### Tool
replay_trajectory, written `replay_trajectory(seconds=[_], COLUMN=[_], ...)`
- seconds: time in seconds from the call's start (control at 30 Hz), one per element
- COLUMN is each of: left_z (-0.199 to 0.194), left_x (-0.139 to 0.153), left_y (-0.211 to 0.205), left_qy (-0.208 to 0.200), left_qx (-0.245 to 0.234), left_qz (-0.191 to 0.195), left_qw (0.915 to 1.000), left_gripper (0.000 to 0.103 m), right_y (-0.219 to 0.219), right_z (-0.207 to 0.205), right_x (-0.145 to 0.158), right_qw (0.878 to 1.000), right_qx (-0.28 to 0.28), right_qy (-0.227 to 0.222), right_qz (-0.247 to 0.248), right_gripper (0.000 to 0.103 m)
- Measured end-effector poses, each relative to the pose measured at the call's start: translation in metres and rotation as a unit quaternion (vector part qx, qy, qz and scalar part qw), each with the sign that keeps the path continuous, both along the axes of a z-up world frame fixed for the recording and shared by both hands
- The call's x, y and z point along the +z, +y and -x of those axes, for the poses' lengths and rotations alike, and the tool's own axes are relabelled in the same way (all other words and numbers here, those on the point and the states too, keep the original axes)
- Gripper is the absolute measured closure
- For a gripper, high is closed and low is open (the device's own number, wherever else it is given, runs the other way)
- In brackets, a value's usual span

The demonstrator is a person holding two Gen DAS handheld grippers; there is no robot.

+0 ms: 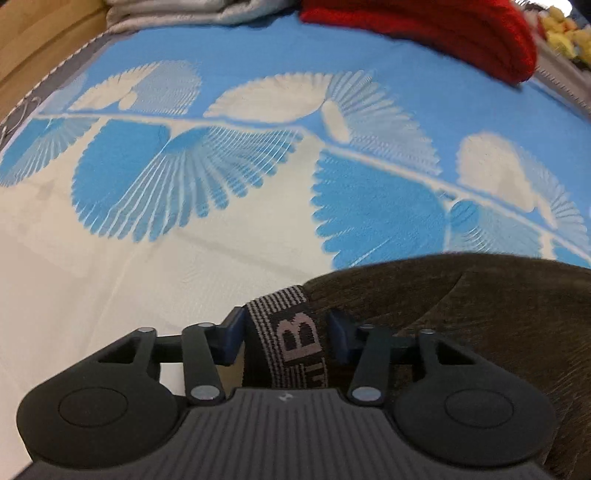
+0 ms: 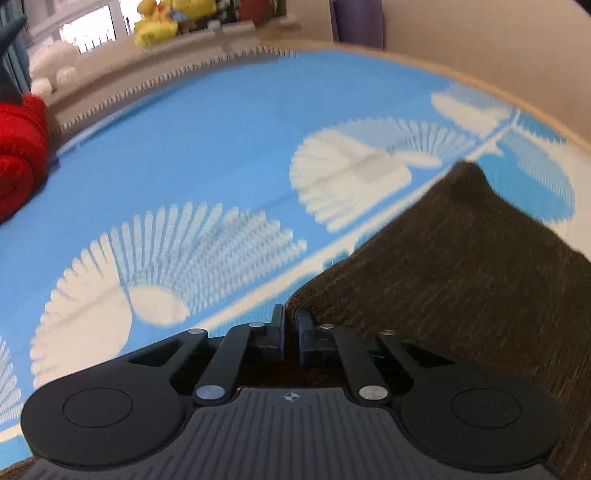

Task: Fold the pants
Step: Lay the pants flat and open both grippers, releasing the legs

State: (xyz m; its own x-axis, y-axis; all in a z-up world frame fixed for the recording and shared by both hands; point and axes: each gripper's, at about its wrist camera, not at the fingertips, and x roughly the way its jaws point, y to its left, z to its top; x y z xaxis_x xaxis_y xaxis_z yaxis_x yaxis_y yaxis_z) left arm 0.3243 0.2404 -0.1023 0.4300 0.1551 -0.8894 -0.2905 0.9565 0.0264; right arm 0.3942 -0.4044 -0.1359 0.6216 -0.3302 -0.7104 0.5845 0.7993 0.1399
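Observation:
The dark brown pants lie on a blue and white leaf-patterned bedsheet. In the left wrist view my left gripper has the striped elastic waistband, marked with a letter B, between its fingers, which press against its sides. In the right wrist view my right gripper is nearly closed on the edge of the pants, whose fabric stretches away to the upper right. Both views are blurred.
A red knitted garment lies at the far edge of the bed and also shows in the right wrist view. Grey fabric lies at the far left. Yellow plush toys sit on a shelf beyond the bed.

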Motion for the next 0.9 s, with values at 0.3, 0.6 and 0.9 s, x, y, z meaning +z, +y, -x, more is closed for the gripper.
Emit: replay_trajectory(seconds=[0.3, 0.6, 0.9], left_z=[-0.006, 0.012, 0.048], left_x=[0.009, 0.04, -0.001], left_y=[-0.008, -0.039, -0.067], left_qy=[-0.011, -0.034, 0.054], left_qx=[-0.007, -0.088, -0.177], left_qz=[-0.02, 0.002, -0.026], left_qw=[0.9997, 0.9955, 0.9823], left_gripper=[0.049, 0.05, 0.063], right_y=[-0.029, -0.01, 0.021], right_z=[0.009, 0.095, 0.258], right_x=[0.009, 0.136, 0.18], right_qw=[0.999, 0.989, 0.963], right_qx=[-0.02, 0.077, 0.242], right_qy=[-0.026, -0.123, -0.117], right_qz=[-0.037, -0.031, 0.028], right_gripper=[0.072, 0.057, 0.038])
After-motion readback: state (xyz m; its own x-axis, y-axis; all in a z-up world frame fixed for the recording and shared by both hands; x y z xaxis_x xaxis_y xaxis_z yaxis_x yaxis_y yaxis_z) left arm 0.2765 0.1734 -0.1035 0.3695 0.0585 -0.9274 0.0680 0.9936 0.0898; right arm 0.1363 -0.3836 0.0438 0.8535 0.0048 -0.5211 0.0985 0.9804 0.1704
